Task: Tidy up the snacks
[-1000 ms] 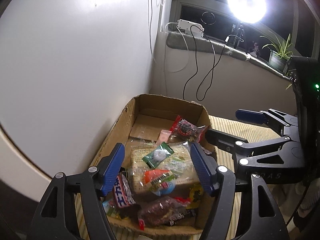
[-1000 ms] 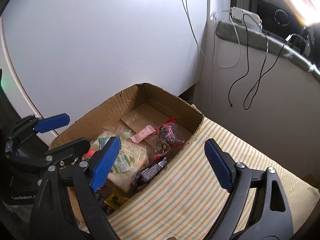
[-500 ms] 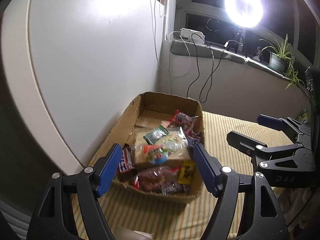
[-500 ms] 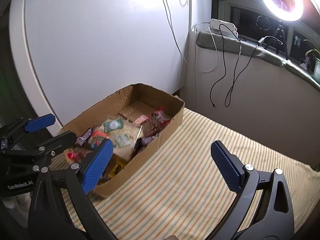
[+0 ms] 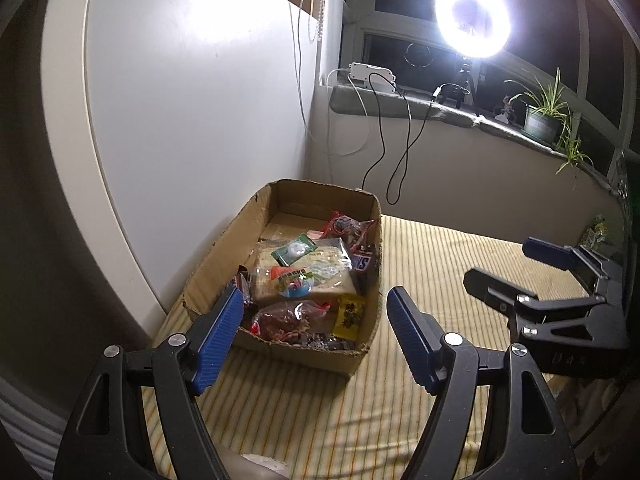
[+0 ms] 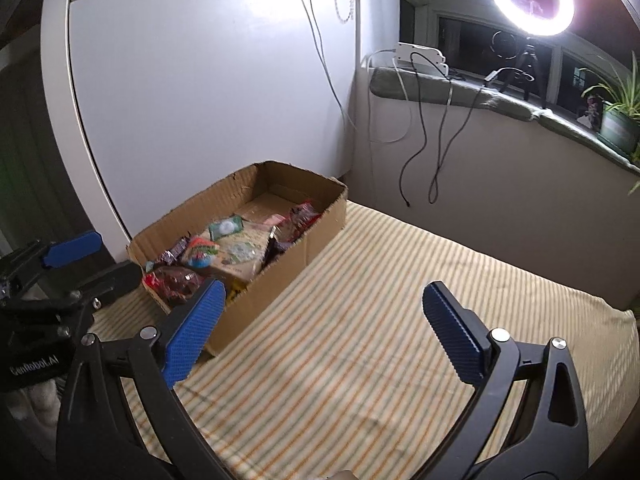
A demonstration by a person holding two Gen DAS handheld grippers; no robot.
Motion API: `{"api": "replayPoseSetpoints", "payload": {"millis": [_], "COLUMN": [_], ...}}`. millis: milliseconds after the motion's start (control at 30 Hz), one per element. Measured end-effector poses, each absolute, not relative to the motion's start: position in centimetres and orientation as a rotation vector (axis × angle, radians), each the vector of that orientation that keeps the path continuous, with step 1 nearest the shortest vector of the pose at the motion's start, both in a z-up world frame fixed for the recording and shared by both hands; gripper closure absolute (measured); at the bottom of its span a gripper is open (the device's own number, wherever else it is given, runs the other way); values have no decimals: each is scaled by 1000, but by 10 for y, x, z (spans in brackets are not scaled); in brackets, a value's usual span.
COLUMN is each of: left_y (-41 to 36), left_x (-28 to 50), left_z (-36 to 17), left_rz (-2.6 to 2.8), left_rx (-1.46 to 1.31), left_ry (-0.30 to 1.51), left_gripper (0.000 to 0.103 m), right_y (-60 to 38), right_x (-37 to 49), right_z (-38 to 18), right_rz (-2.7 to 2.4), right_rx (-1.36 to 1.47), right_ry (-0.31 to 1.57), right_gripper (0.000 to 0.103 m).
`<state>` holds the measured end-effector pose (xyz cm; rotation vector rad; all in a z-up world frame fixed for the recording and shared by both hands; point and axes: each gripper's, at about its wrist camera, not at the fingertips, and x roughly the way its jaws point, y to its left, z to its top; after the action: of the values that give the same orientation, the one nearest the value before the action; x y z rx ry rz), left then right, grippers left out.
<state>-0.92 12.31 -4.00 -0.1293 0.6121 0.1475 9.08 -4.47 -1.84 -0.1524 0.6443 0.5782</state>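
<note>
A brown cardboard box (image 5: 304, 354) (image 6: 288, 264) sits on the striped cloth against the white panel. It holds several snacks: a large pale packet (image 5: 304, 276) with a small green one (image 5: 294, 250) on top, a red bag (image 5: 346, 226) at the far end, a Snickers bar (image 5: 364, 258), a yellow packet (image 5: 350, 316) and a dark red bag (image 5: 292, 318) near the front. My left gripper (image 5: 316, 336) (image 6: 94, 260) hangs open in front of the box's near end, holding nothing. To the right of the box my right gripper (image 6: 322, 328) (image 5: 516, 266) stands wide open over the bare cloth.
The striped cloth (image 6: 380, 320) stretches right of the box. A white panel (image 5: 180, 120) rises behind the box. The window sill carries a power strip (image 5: 372, 74) with dangling cables, a ring light (image 5: 472, 20) and a potted plant (image 5: 544, 120). A small packet (image 5: 596, 236) lies far right.
Both grippers have drawn back from the box, which now looks smaller and farther off. Both pairs of jaws stand wider than a second ago, the right one most.
</note>
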Motion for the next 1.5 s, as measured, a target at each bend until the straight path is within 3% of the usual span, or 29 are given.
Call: {"api": "replayPoseSetpoints", "payload": {"millis": [1500], "left_y": [113], "left_x": [-21], "left_z": [-40], "left_rz": [135], "left_rx": [-117], "left_ry": [608], "left_gripper": [28], "right_y": [-57], "right_x": [70], "right_z": [-25], "right_rz": [587], "right_rx": [-144], "right_ry": [661], "right_gripper": [2]}}
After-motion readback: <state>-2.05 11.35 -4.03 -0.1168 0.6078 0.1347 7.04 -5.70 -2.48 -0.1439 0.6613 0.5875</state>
